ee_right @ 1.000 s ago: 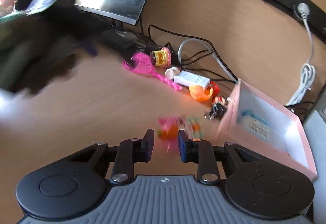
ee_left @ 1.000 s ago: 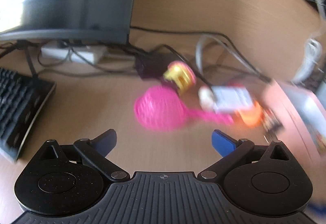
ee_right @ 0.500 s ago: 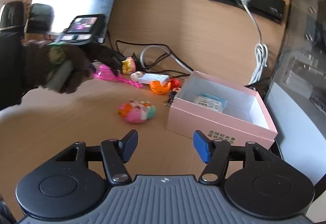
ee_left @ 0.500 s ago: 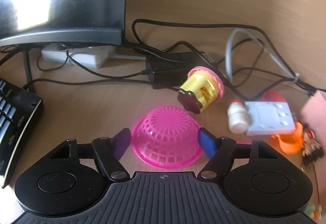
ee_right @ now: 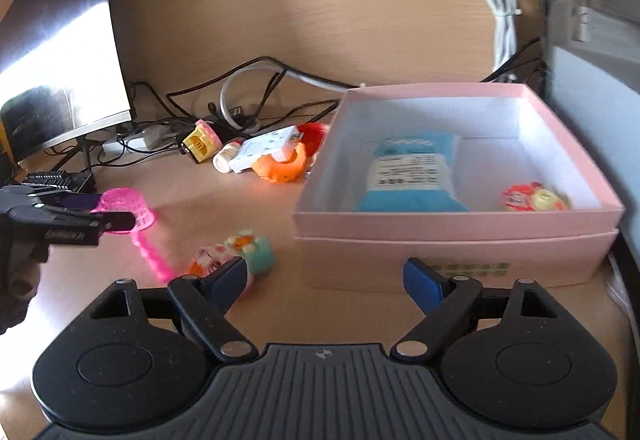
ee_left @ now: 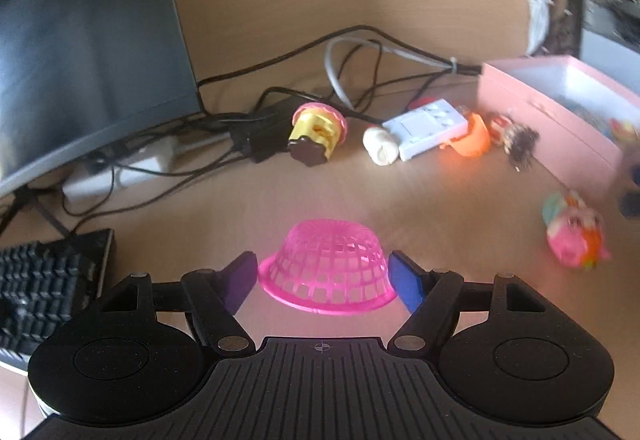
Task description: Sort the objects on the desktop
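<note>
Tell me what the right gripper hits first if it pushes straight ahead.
Most likely the near wall of the pink box: the open right gripper points at it, though the gap between them is hard to judge.

My left wrist view smears the plush toy (ee_left: 576, 236) into a pink-orange blob, and the pink box (ee_left: 560, 119) runs off the right edge so I can't see inside it there. From my right wrist, the pink strainer (ee_right: 124, 209) is partly covered by my left gripper (ee_right: 94, 213), so whether the pads actually touch it, no clue. Small figure (ee_left: 516, 137) by the box is too fuzzy to identify.
</note>
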The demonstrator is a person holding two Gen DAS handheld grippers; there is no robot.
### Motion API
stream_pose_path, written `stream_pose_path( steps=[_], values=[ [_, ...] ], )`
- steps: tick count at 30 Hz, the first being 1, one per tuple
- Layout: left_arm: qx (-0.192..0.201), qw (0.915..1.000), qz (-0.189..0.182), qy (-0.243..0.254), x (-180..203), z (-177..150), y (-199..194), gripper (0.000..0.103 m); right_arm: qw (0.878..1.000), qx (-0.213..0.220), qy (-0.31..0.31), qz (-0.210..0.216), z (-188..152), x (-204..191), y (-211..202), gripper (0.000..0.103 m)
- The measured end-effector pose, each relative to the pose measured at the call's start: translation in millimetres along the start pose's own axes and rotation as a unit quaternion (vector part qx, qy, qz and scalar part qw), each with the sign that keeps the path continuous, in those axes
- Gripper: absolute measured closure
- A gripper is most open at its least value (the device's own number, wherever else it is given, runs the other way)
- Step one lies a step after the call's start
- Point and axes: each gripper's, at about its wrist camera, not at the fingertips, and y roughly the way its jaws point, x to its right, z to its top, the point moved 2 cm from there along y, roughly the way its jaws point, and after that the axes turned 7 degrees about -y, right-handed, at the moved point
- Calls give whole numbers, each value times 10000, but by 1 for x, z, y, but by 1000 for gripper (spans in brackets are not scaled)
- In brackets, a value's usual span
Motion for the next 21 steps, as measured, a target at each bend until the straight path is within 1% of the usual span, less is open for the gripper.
stream_pose_path(
  steps=[3,4,6,8,10,11,13,16,17,18,20,21],
  values=[
    [-161,9994,-291,36,-5,-5,-3,25,9999,75,-146,51,4,-13,5,16],
    [-188,9988,-446,62,-5,-7,-4,25,9998,83,-154,76,6,-15,5,16],
    [-198,9963,-824,140,-4,-12,-9,25,9997,96,-182,150,6,-19,1,16],
    [-233,9908,-1303,279,2,-17,-11,24,9994,126,-289,139,6,-23,-6,16],
    [-238,9855,-1636,377,10,-21,-9,15,9989,189,-411,79,5,-24,-16,13],
    [-223,9844,-1701,391,13,-21,-8,8,9987,224,-458,42,5,-24,-21,12],
    [-179,9855,-1648,356,19,-18,-6,7,9981,304,-531,-87,3,-24,-31,5],
    [-21,9894,-1445,139,17,-9,-16,5,9974,349,-601,-214,-2,-21,-44,1],
    [64,9906,-1364,-4,14,-5,-22,3,9968,360,-661,-264,-4,-22,-48,1],
    [107,9916,-1273,-184,10,-3,-29,2,9963,368,-720,-291,-6,-23,-51,1],
    [28,9928,-1034,-604,1,-2,-40,2,9951,380,-864,-284,-11,-29,-55,1],
    [-32,9931,-908,-747,-2,-3,-43,2,9940,403,-980,-269,-13,-35,-58,3]
  ],
)
